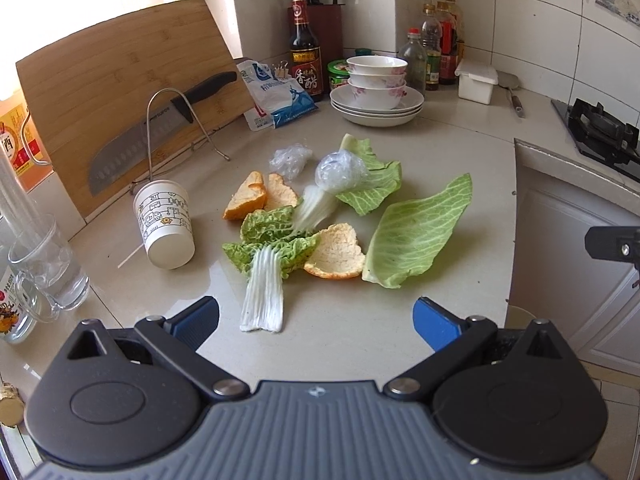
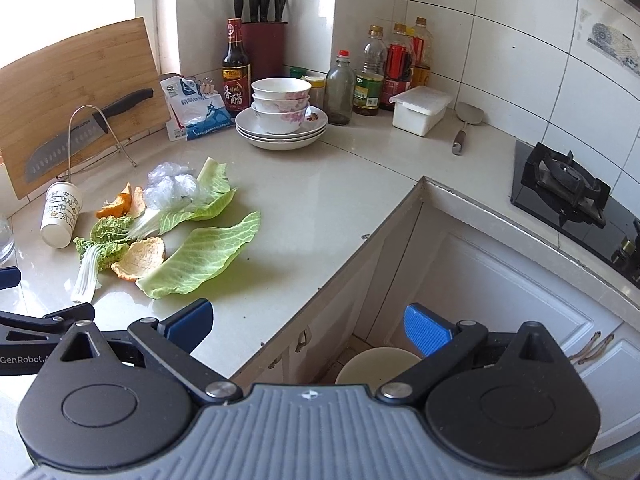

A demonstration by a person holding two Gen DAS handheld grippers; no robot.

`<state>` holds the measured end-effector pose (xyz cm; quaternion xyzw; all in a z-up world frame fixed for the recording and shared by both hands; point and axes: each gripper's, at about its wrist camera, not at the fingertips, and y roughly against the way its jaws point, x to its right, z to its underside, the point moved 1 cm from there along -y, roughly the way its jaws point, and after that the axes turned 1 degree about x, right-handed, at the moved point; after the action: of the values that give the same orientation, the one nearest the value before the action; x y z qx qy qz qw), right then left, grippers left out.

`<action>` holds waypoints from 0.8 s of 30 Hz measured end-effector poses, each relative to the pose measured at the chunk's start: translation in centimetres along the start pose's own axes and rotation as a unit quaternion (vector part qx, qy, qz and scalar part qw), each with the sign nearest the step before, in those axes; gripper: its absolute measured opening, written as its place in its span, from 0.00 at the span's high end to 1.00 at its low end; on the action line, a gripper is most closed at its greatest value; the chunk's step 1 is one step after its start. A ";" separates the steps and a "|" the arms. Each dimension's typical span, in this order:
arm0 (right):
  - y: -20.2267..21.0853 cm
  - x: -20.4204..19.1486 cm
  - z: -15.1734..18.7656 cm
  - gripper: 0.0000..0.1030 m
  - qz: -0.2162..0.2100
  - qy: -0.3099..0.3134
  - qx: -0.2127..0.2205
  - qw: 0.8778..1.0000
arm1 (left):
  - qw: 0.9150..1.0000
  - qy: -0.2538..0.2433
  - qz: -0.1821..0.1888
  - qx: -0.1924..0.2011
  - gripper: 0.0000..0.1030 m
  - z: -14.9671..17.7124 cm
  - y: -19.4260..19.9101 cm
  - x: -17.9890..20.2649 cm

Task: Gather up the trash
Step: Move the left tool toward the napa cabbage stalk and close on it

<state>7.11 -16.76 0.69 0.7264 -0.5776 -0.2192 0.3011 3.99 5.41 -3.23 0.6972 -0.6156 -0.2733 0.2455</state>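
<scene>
Kitchen scraps lie in a heap on the pale countertop (image 1: 360,320): a large cabbage leaf (image 1: 416,236), a second cabbage leaf (image 1: 376,176), napa cabbage pieces (image 1: 268,256), orange peels (image 1: 338,254), crumpled clear plastic (image 1: 340,172) and a tipped paper cup (image 1: 166,220). My left gripper (image 1: 316,320) hovers open just in front of the heap, nothing between its blue pads. My right gripper (image 2: 308,328) is open too, over the counter's edge, right of the large cabbage leaf (image 2: 204,256). A pale bin (image 2: 376,364) stands on the floor below.
A cutting board (image 1: 120,76) with a knife (image 1: 160,124) leans at the back left. Stacked bowls on plates (image 1: 376,88), bottles (image 1: 306,48), a salt bag (image 1: 276,96) and a white box (image 1: 476,80) line the wall. Glasses (image 1: 48,264) stand left; a gas hob (image 2: 568,188) sits right.
</scene>
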 end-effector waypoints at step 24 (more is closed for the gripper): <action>-9.1 -3.5 -1.4 0.00 -0.072 0.061 -0.057 0.994 | 0.999 -0.015 0.004 -0.030 0.27 0.3 -9.5 -3.7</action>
<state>13.70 -11.66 -4.69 0.7596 -0.4912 -0.2277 0.3606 10.28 10.26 -9.58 0.6827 -0.6139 -0.3008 0.2579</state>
